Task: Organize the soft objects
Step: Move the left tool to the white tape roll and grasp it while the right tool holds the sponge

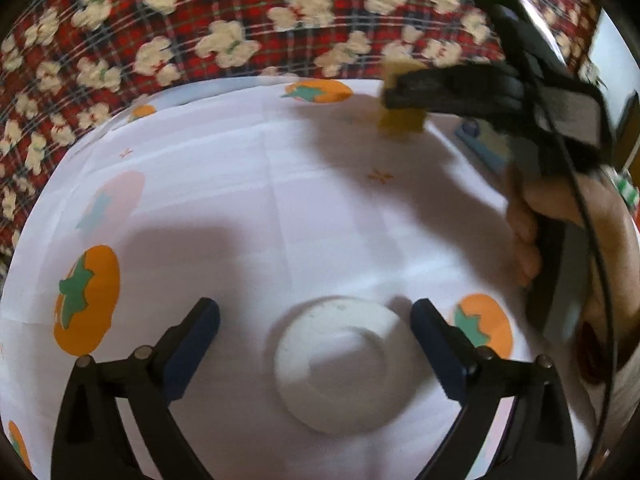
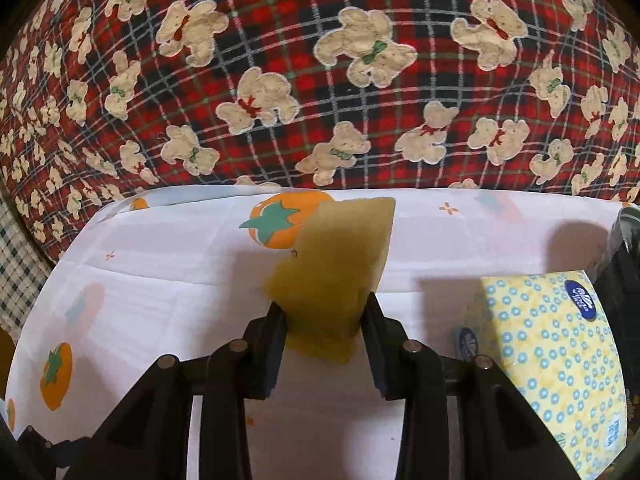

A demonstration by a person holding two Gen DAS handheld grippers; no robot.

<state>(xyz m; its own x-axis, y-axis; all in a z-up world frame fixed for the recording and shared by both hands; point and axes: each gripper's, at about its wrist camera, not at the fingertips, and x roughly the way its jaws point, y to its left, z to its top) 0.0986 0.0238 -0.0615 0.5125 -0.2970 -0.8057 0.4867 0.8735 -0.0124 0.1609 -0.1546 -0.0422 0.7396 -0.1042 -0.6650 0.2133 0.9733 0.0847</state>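
Observation:
A white round puff [image 1: 340, 364] lies on the white cloth with orange fruit prints [image 1: 240, 200]. My left gripper [image 1: 316, 320] stands open around it, one finger at each side, and neither pad touches it. A yellow-olive sponge [image 2: 336, 280] is lifted off the cloth, and my right gripper [image 2: 325, 312] is shut on its lower end. In the left wrist view the same sponge [image 1: 402, 120] shows at the upper right, held in the right gripper [image 1: 394, 92], with a person's hand [image 1: 560, 232] on the handle.
A yellow tissue pack with blue flowers [image 2: 556, 360] lies at the right on the cloth [image 2: 160, 280]. Behind the cloth rises a red plaid blanket with cream bears [image 2: 320, 80]. A dark object [image 2: 624, 264] stands at the far right edge.

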